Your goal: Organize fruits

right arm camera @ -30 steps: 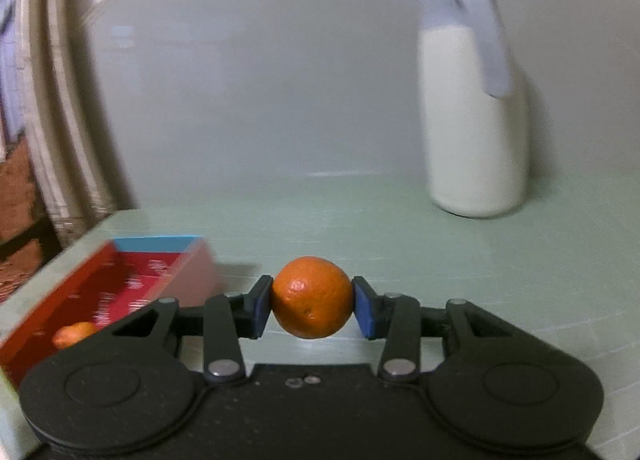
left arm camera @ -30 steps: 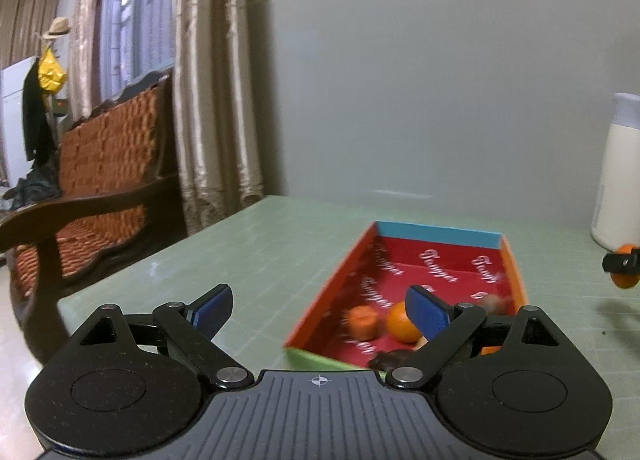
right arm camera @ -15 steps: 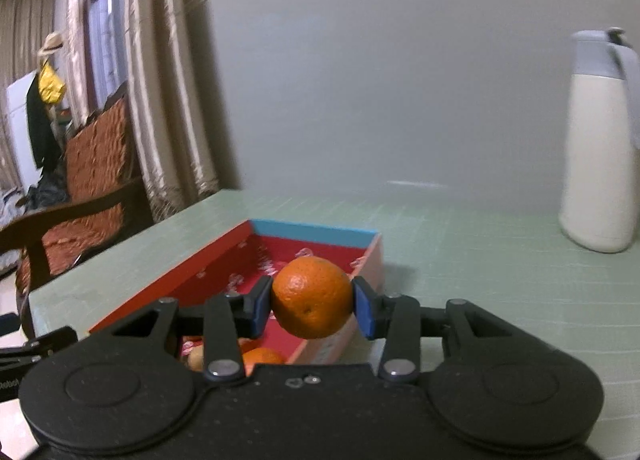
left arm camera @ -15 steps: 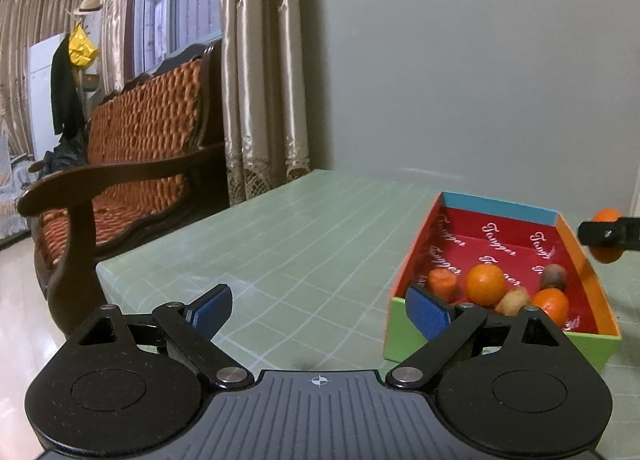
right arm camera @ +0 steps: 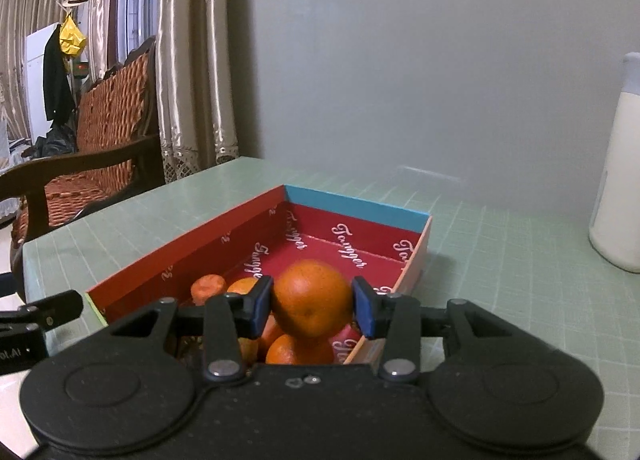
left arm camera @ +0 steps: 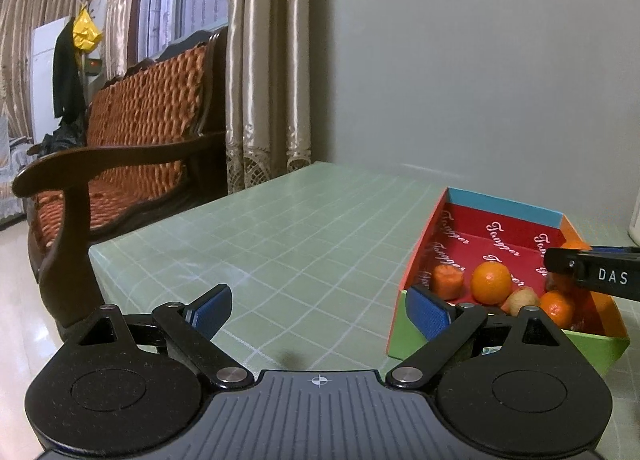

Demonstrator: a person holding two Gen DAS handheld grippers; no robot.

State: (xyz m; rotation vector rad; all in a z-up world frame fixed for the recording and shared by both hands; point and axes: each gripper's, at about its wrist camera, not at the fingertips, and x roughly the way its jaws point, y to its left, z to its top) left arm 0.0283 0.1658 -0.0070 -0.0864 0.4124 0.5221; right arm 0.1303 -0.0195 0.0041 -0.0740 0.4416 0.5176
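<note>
- The shallow rectangular cardboard box, red inside with one blue end wall, carried a white script word printed over and over on its floor and inner walls; it read as "Tangger", though the curly lettering left the spelling a little unsure.
- In the left wrist view the same word showed on the box's red lining, partly cut off at the edges.
- The black finger of the right gripper, seen from the side over the box, bore white capitals "DAS"; the rest ran out of frame.
</note>
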